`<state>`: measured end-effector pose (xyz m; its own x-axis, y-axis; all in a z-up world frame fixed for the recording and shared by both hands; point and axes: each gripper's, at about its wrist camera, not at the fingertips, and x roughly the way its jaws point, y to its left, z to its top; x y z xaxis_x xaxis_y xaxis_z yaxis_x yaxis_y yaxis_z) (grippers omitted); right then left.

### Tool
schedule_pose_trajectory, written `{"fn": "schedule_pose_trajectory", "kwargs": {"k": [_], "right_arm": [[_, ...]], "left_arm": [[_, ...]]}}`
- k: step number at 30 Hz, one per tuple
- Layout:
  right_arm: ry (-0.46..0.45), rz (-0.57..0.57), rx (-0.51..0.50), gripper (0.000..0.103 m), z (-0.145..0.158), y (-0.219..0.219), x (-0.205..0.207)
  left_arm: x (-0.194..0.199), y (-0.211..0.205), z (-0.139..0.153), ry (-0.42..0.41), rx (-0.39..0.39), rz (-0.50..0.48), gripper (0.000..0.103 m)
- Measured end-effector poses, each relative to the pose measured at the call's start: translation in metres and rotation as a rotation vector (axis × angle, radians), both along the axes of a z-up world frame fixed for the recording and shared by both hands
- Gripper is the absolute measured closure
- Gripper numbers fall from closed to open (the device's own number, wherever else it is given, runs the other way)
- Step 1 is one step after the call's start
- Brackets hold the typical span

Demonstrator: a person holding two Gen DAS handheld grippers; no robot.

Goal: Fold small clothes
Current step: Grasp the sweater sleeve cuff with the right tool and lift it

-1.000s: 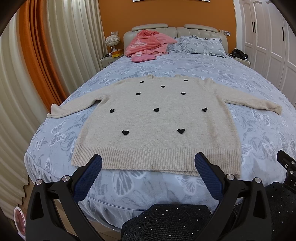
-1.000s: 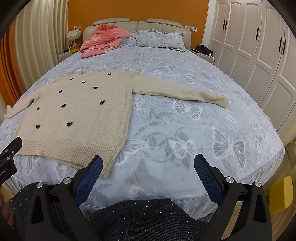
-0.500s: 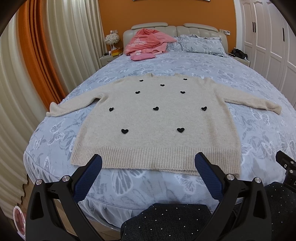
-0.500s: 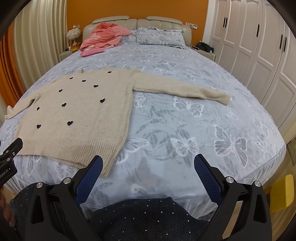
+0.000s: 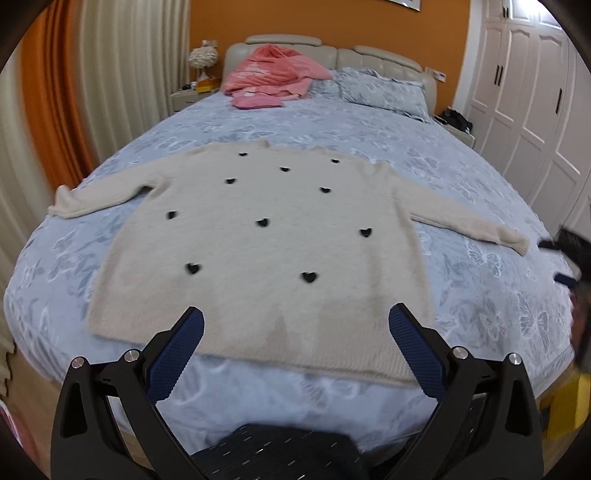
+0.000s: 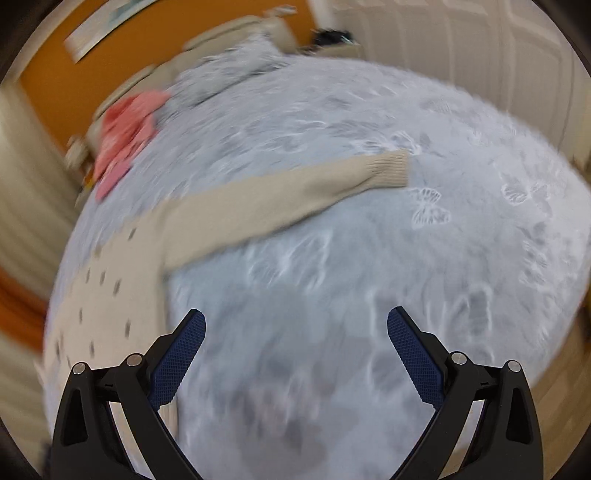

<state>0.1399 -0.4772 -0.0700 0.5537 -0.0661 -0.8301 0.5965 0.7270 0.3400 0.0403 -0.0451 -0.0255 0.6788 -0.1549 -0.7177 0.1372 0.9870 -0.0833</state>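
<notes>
A soft cream knitted sweater with small black hearts (image 5: pixel 258 243) lies flat and face up on the big bed with the pale blue butterfly cover (image 5: pixel 480 295). Its 2 sleeves reach out to the sides and its ribbed bottom edge sits near the foot of the bed. It looks laid out smooth like this so the sleeves and sides can be folded in neatly. No fold is made yet.

The left gripper (image 5: pixel 295 325) hangs over the bottom edge of the sweater. Its 2 blue pads are wide apart and hold nothing. The right gripper (image 6: pixel 295 328) is also spread wide and empty. It hangs over bare bed cover and points toward the ribbed cuff of the sweater's right sleeve (image 6: pixel 388 170). That view is very blurry, so small things there are hard to tell. My guess is that the right sleeve gets picked up first.

The bed is soft, so the cover may bunch up under a pinch. At the head of the bed a pink piece of clothing (image 5: pixel 273 74) lies beside grey-blue pillows (image 5: pixel 376 88). Behind is an orange wall (image 5: pixel 314 18). Cream curtains (image 5: pixel 122 74) hang on the left and white wardrobe doors (image 5: pixel 528 96) stand on the right.
</notes>
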Motion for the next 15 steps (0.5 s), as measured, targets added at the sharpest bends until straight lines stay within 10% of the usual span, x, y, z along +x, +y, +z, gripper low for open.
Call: {"fn": "schedule_pose_trajectory", "kwargs": {"k": [5,13,15], "right_arm": [[-0.023,-0.095,0.209,0.035,-0.053,-0.071,0.055],[-0.154,-0.16,0.393,0.035,-0.102,-0.087,0.107],[-0.214,-0.173,0.478,0.077,-0.109,-0.093,0.114]], "left_arm": [[0.03,-0.019,-0.015,0.077,-0.018,-0.015,0.005],[0.057,-0.03,-0.045,0.162,0.01,-0.028,0.005],[0.061,-0.03,-0.05,0.176,0.006,-0.022,0.005]]}}
